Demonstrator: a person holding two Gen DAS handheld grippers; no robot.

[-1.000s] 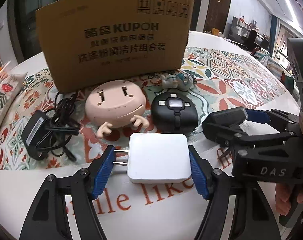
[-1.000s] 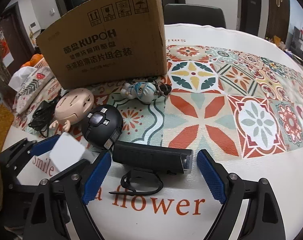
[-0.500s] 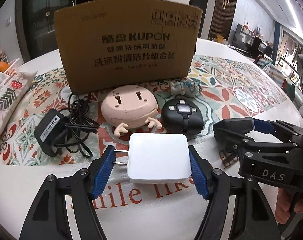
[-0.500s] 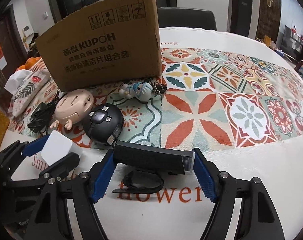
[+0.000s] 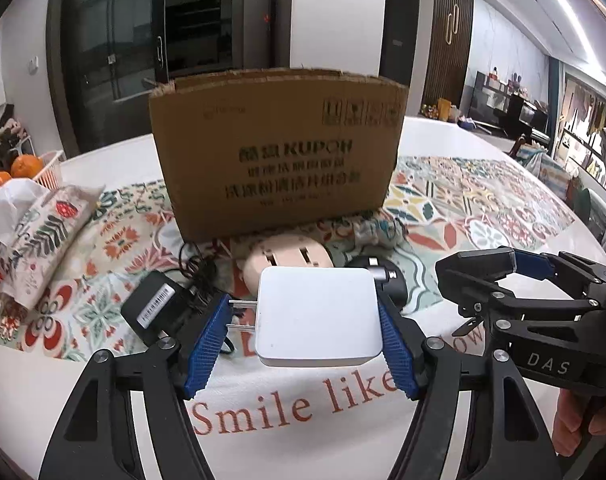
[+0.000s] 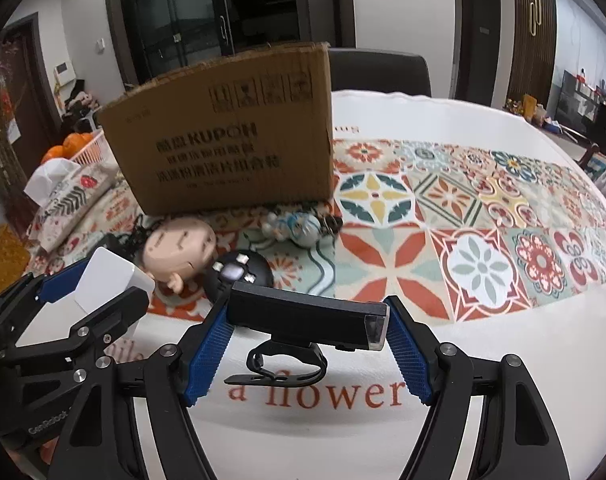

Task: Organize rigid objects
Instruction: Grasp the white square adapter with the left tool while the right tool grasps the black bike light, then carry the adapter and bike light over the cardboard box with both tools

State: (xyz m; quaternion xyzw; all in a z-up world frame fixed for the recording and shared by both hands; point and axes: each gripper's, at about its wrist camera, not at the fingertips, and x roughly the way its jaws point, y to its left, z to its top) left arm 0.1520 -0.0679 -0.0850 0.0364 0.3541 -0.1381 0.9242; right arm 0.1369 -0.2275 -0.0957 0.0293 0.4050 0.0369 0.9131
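My left gripper [image 5: 303, 338] is shut on a white square plug adapter [image 5: 317, 316] and holds it above the table; it also shows in the right wrist view [image 6: 107, 280]. My right gripper [image 6: 307, 350] is shut on a long black bike light [image 6: 307, 322] with a strap clip under it, lifted off the cloth. A tall cardboard box [image 5: 279, 152] stands behind. In front of it lie a pink doll-head toy [image 6: 181, 246], a round black gadget [image 6: 239, 274], a small blue-white figurine [image 6: 299, 226] and a black power adapter with cable [image 5: 159, 304].
The table carries a patterned tile cloth [image 6: 483, 240] with a white border with red lettering. A floral tissue pouch [image 5: 35, 236] and a white basket of oranges [image 5: 23, 168] sit at the far left. A dark chair [image 6: 379, 70] stands behind the table.
Both grippers have lifted with their objects and tilted up, so more of the room shows. The right gripper closed on the bike light between one second ago and half a second ago.
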